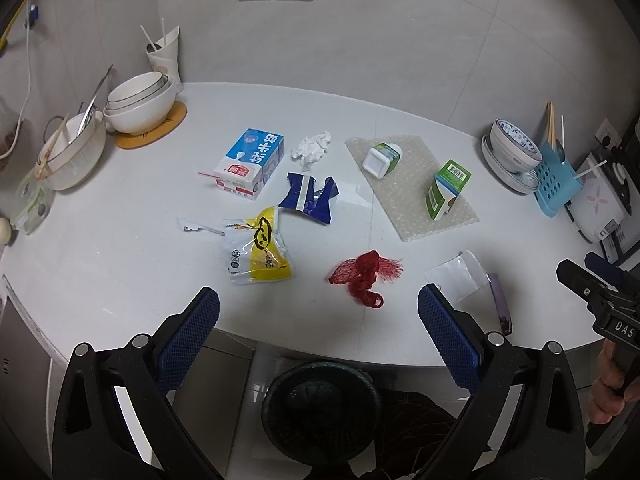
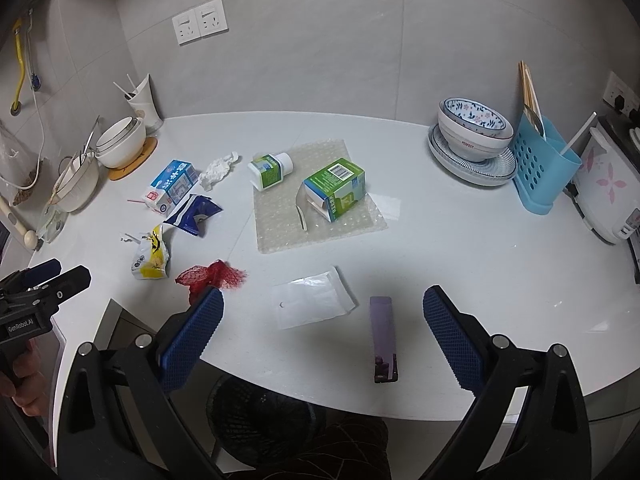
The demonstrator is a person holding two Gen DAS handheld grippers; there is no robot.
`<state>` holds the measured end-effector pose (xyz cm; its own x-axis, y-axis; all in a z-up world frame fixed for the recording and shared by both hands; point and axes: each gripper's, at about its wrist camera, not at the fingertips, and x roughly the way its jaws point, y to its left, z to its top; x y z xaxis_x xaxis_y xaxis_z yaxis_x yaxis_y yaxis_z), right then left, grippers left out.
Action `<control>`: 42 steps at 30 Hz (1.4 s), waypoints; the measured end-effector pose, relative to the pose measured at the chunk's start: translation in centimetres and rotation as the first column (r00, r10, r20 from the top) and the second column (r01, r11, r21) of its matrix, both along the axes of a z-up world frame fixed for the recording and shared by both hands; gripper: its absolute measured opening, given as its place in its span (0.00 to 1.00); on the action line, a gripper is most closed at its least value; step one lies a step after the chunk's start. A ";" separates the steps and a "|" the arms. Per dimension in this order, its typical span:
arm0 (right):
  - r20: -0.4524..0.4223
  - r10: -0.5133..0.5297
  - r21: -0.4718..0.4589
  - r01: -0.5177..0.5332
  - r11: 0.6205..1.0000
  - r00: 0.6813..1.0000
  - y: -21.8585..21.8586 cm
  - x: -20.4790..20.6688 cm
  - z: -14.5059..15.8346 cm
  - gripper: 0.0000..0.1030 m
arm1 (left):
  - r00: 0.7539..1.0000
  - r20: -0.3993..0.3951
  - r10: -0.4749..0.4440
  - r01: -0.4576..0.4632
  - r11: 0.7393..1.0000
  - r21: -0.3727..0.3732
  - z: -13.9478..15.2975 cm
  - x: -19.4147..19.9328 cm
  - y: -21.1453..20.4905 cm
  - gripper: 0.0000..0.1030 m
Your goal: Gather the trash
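Trash lies scattered on the white counter (image 1: 120,248): a yellow snack bag (image 1: 258,254), a red mesh net (image 1: 366,276), a torn blue wrapper (image 1: 310,198), a blue milk carton (image 1: 252,162), a crumpled tissue (image 1: 312,148), a green carton (image 2: 336,190) and a small white bottle (image 2: 270,170) on bubble wrap (image 2: 316,232). A clear plastic sleeve (image 2: 314,302) and a purple wrapper (image 2: 383,336) lie near the front edge. A black mesh bin (image 1: 320,408) stands below the counter edge. My left gripper (image 1: 318,330) is open above the bin. My right gripper (image 2: 323,334) hangs open over the sleeve and purple wrapper.
Stacked white bowls (image 1: 140,100) on a coaster, a strainer bowl (image 1: 74,152) and a paper cup (image 1: 166,56) stand at the back left. A patterned bowl on plates (image 2: 472,136), a blue utensil caddy (image 2: 544,168) and a white appliance (image 2: 608,192) stand at the right.
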<state>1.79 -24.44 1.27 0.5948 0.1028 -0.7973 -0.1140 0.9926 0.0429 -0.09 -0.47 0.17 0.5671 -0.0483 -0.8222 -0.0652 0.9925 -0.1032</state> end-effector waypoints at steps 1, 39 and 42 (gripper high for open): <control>-0.001 0.000 0.001 0.000 1.000 1.000 0.0 0.0 -0.1 0.93 | 1.000 -0.001 0.001 -0.001 1.000 -0.001 0.0 0.0 0.0 0.94; -0.373 -0.103 0.052 0.132 0.990 0.922 -0.5 23.3 -8.2 0.93 | 0.943 -0.284 0.174 -0.180 0.984 0.005 -13.3 13.2 8.0 0.94; -0.403 -0.123 0.054 0.158 0.986 0.907 -0.4 24.3 -9.0 0.92 | 0.934 -0.303 0.187 -0.196 0.981 0.003 -14.3 13.8 8.5 0.94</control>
<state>26.05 -24.84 -7.69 0.2446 0.1177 -0.9625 0.0704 0.9878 0.1387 13.72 8.05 -14.14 0.2945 0.0121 -0.9556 -0.2858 0.9553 -0.0760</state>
